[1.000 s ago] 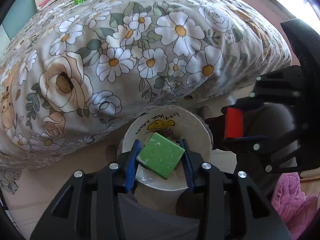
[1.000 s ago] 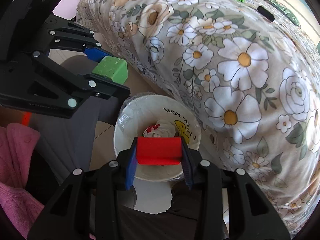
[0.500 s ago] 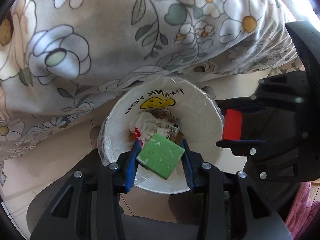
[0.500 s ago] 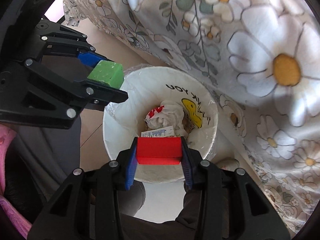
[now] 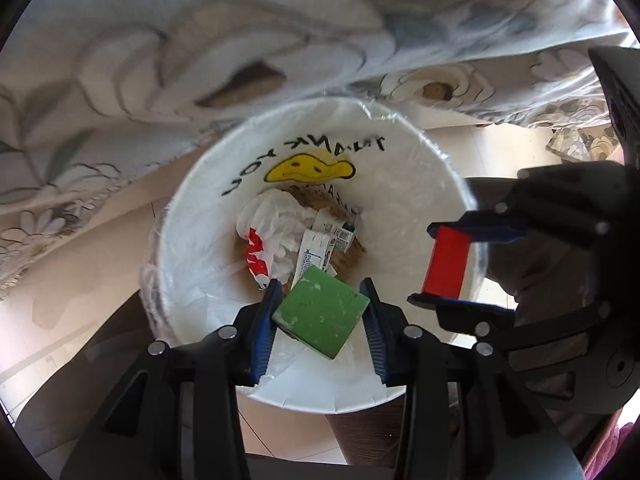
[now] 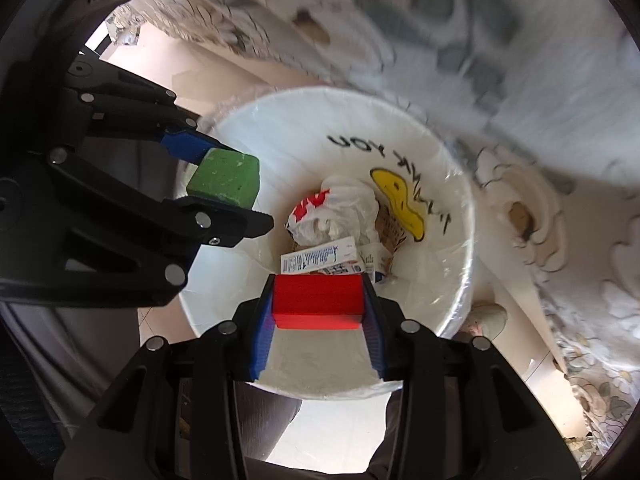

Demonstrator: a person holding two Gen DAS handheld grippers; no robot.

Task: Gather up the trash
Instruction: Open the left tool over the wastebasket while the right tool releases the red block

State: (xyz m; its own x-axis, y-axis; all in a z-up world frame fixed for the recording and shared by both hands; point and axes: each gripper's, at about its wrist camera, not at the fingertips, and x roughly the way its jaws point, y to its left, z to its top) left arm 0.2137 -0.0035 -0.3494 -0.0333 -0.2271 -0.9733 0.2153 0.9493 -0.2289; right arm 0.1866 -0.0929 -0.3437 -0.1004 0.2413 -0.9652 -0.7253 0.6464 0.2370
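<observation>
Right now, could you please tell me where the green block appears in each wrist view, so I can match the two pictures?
Left wrist view: the green block sits low and central, clamped in the left hand-held gripper.
Right wrist view: it is left of centre, above the bin's left rim.
Shared landmark: the yellow duck-bill print inside the white bin.

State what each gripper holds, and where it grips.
Left gripper: green square foam block, by opposite side faces. Right gripper: red rectangular block, by its ends.

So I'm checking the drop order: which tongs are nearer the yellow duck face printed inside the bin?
Hard to call; roughly even. The left tongs hold the green block over the near side opposite the duck face; the right tongs likewise hold the red block.
</observation>
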